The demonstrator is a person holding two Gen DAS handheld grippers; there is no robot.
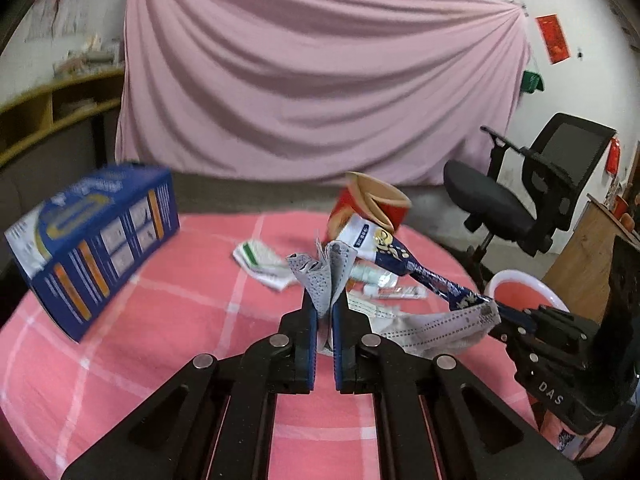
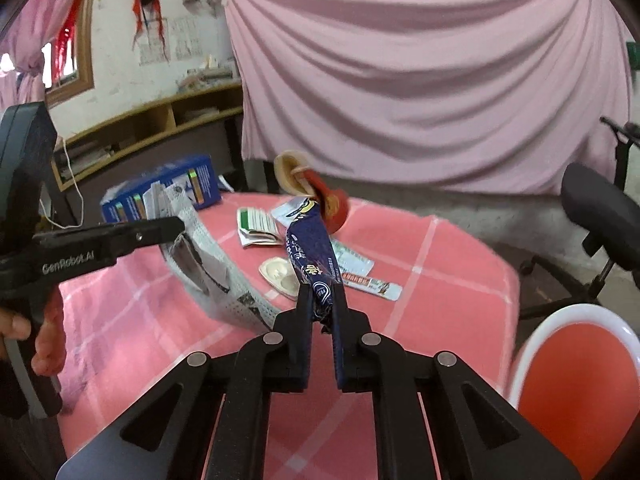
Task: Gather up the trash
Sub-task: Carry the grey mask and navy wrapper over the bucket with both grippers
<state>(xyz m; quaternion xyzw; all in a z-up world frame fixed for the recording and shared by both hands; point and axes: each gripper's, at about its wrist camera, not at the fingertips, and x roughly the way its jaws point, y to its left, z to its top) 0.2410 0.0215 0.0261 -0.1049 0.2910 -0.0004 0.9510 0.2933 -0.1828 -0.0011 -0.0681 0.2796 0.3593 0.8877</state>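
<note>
While clamped: left gripper [image 1: 324, 300] pinches mask [image 1: 320, 276], right gripper [image 2: 322, 304] wrapper [image 2: 314, 256].

the blue box [image 1: 94, 248] is motion-blurred, its print unreadable; the white-rimmed red bin [image 2: 576, 364] is cut off at the picture's edge.

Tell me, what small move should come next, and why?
Probably carry both pieces to the white bin at the right. The left gripper is shut on the grey face mask, and the right gripper on the dark blue wrapper.
</note>
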